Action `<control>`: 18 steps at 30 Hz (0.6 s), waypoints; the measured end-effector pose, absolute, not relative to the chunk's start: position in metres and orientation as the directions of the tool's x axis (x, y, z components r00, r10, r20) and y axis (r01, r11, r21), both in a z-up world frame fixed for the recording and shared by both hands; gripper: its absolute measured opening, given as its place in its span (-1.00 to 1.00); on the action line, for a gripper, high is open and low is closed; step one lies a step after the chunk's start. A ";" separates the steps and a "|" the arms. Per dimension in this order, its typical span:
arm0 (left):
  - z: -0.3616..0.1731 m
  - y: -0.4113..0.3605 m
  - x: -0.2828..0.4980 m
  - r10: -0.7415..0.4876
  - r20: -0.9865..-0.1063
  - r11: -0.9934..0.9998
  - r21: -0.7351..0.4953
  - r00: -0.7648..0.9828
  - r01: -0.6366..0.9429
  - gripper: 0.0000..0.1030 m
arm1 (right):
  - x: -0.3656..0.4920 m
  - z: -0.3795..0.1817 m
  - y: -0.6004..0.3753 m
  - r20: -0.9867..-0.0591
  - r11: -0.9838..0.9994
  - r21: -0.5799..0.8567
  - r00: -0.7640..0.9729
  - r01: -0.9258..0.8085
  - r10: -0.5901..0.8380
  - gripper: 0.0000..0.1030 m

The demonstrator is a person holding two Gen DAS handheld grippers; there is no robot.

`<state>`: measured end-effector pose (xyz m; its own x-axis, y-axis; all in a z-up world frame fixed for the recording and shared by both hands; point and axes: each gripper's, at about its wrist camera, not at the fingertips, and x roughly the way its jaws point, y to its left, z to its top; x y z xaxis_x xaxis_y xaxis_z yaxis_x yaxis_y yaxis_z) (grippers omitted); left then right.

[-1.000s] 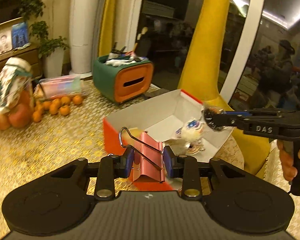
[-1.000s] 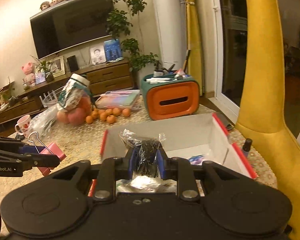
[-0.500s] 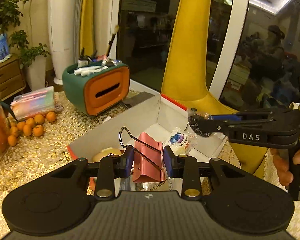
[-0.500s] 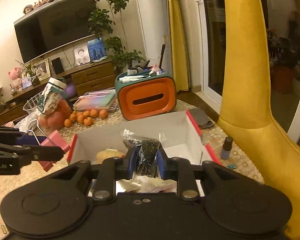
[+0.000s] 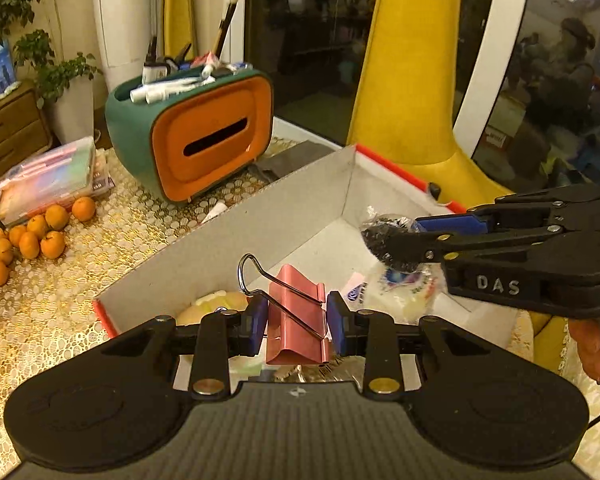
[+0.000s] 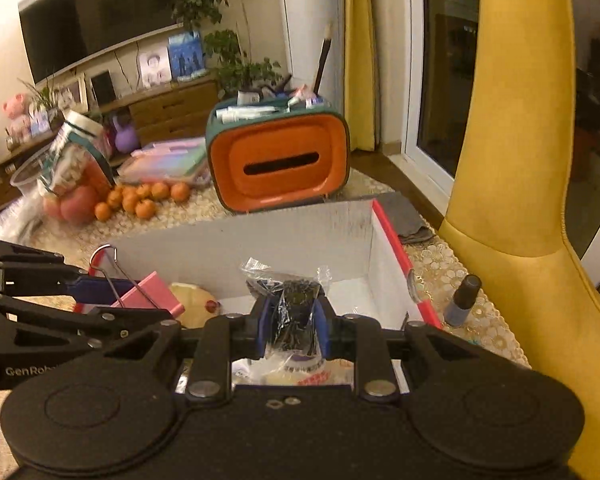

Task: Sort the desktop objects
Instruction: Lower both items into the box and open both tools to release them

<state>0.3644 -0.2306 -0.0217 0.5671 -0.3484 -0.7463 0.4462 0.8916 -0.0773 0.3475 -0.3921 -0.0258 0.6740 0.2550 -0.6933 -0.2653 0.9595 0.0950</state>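
Note:
My left gripper (image 5: 296,326) is shut on a pink binder clip (image 5: 296,320) and holds it above the near end of the red-and-white open box (image 5: 260,220). My right gripper (image 6: 292,330) is shut on a small clear packet of black bits (image 6: 294,312), also above the box (image 6: 300,236). In the left wrist view the right gripper (image 5: 404,244) comes in from the right with the packet (image 5: 384,236). In the right wrist view the left gripper (image 6: 140,300) comes in from the left with the clip (image 6: 152,292). Wrapped snacks (image 5: 400,292) and a yellowish round item (image 6: 192,300) lie in the box.
A green-and-orange tissue box organiser (image 5: 200,136) with pens stands behind the box. Small oranges (image 5: 40,232), a plastic case (image 5: 52,180) and a jar (image 6: 72,156) are at the left. A small dark bottle (image 6: 462,300) stands right of the box. A yellow chair (image 6: 520,160) is at the right.
Both grippers have moved forward over the box, each still holding its item. The organiser and box interior now look closer.

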 end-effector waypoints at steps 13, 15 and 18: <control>-0.057 -0.237 0.393 -0.323 -0.798 0.903 -0.099 0.509 0.418 -0.40 | 0.379 -0.049 -0.375 -0.755 0.954 0.030 0.619 -0.299 0.217 -0.50; -0.059 -0.238 0.393 -0.325 -0.800 0.903 -0.104 0.505 0.416 -0.40 | 0.381 -0.051 -0.373 -0.761 0.954 0.021 0.614 -0.300 0.210 -0.49; -0.061 -0.240 0.393 -0.327 -0.800 0.900 -0.103 0.503 0.423 -0.40 | 0.384 -0.054 -0.372 -0.767 0.955 0.017 0.608 -0.297 0.203 -0.47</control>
<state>0.3927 -0.2397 -0.0606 0.5032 -0.3273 -0.7998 0.4227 0.9004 -0.1025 0.3836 -0.3719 -0.0539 0.6083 0.2031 -0.7673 -0.2968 0.9548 0.0174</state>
